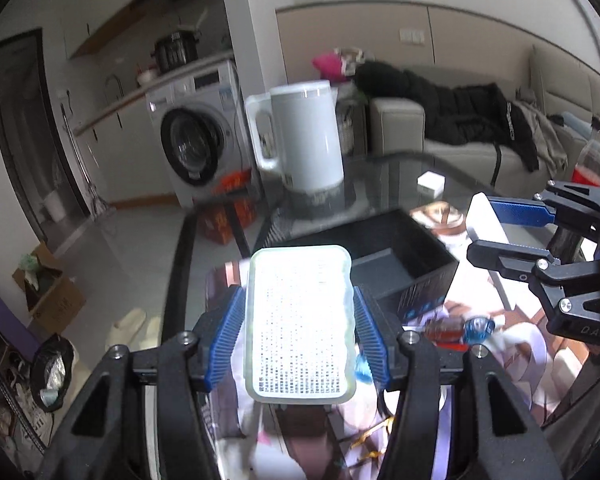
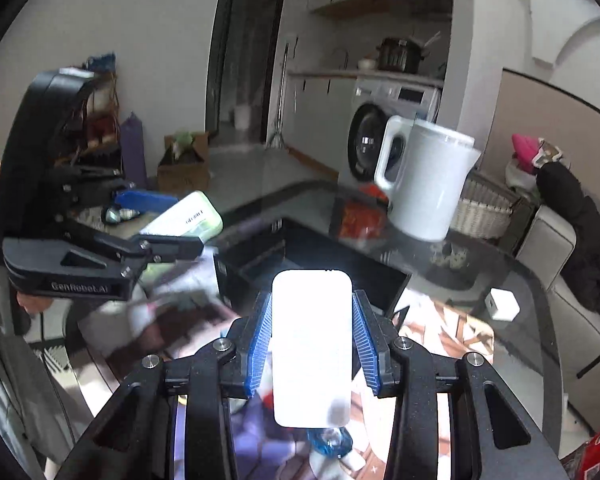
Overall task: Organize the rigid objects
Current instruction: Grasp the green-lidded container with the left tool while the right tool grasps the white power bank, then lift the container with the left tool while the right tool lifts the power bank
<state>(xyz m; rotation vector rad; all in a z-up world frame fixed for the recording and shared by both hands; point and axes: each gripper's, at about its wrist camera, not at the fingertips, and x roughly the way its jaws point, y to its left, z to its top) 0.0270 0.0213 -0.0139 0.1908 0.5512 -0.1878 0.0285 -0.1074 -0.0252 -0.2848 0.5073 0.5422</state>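
Here, the left gripper [image 1: 300,320] was clamped on a pale translucent rectangular plastic case [image 1: 300,324], held above the glass table [image 1: 384,184]. The right gripper [image 2: 311,344] pinched a white rounded rectangular block [image 2: 311,346], raised near the open black box [image 1: 400,248] and white kettle [image 1: 306,136].

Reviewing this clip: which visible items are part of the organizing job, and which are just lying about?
In play: left gripper, pale green case, right gripper, white case, black box.
Lying about: white kettle, small white cube, blue-capped bottle.
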